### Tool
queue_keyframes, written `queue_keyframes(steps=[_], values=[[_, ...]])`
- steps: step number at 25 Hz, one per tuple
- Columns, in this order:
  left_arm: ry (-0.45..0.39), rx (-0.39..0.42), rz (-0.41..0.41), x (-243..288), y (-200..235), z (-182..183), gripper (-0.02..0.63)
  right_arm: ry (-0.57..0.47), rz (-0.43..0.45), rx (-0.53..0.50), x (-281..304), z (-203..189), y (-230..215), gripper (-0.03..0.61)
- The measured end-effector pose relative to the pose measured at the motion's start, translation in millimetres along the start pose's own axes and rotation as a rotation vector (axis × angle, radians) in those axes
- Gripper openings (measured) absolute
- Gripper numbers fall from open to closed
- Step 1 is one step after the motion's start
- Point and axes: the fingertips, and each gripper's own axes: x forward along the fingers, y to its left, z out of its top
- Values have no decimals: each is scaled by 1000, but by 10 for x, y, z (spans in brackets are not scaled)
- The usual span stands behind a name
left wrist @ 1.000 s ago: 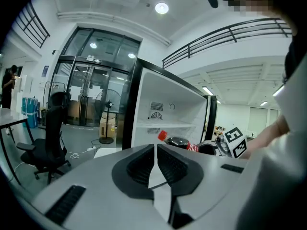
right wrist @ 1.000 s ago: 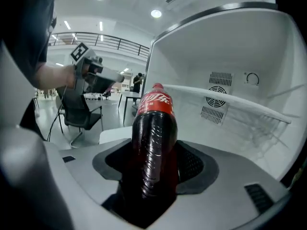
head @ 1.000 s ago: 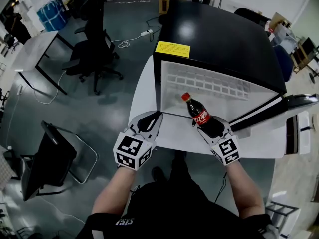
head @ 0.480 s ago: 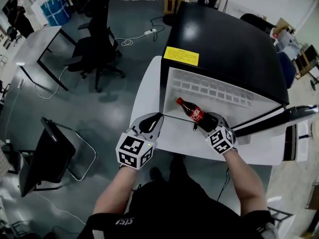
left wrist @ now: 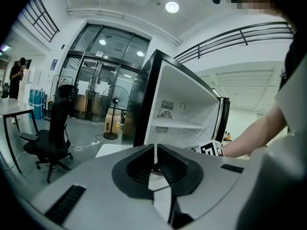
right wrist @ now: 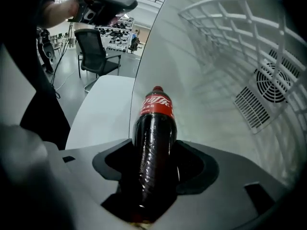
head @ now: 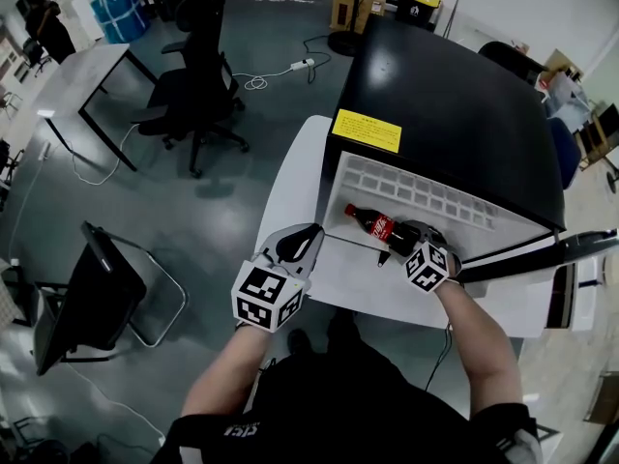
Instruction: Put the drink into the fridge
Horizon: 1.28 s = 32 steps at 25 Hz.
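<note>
A cola bottle (head: 371, 223) with a red cap and red label lies almost level, cap to the left, at the mouth of the open black fridge (head: 447, 104). My right gripper (head: 399, 240) is shut on the bottle's lower body. In the right gripper view the bottle (right wrist: 154, 128) stands between the jaws of my right gripper (right wrist: 154, 150), against the fridge's white inner wall (right wrist: 211, 85). Left of it, my left gripper (head: 307, 231) hangs over the white table's (head: 288, 177) front edge, shut and empty. In the left gripper view, my left gripper (left wrist: 155, 148) faces the fridge (left wrist: 180, 110).
A white wire shelf (right wrist: 240, 30) and vent grilles line the fridge interior. The fridge door (head: 546, 251) stands open to the right. A black office chair (head: 198, 95), a grey desk (head: 82, 75) and a folding chair (head: 106, 293) stand on the floor at left.
My right gripper has carried the bottle forward to the fridge opening and tipped it from slanted upright to nearly level, cap leftward. The left gripper has stayed in place.
</note>
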Motion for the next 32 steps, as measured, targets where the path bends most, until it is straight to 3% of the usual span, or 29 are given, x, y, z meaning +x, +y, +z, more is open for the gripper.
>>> queue_keyframes(steps=[4, 5, 6, 12, 21, 32], values=[[0, -11, 8, 38, 75, -7, 34, -49, 2, 47, 10, 145, -162, 260], [0, -14, 7, 49, 84, -9, 34, -72, -22, 60, -19, 201, -254, 197], [0, -15, 6, 63, 89, -11, 34, -89, -54, 56, -51, 254, -352, 18], [-5, -19, -9, 116, 68, -5, 34, -126, -97, 41, -158, 427, -474, 29], [-24, 2, -21, -72, 17, 100, 34, -208, -136, 197, -473, 487, -294, 28], [-57, 39, -91, -668, -342, 77, 34, -391, -245, 439, -1512, 787, 213, 27]])
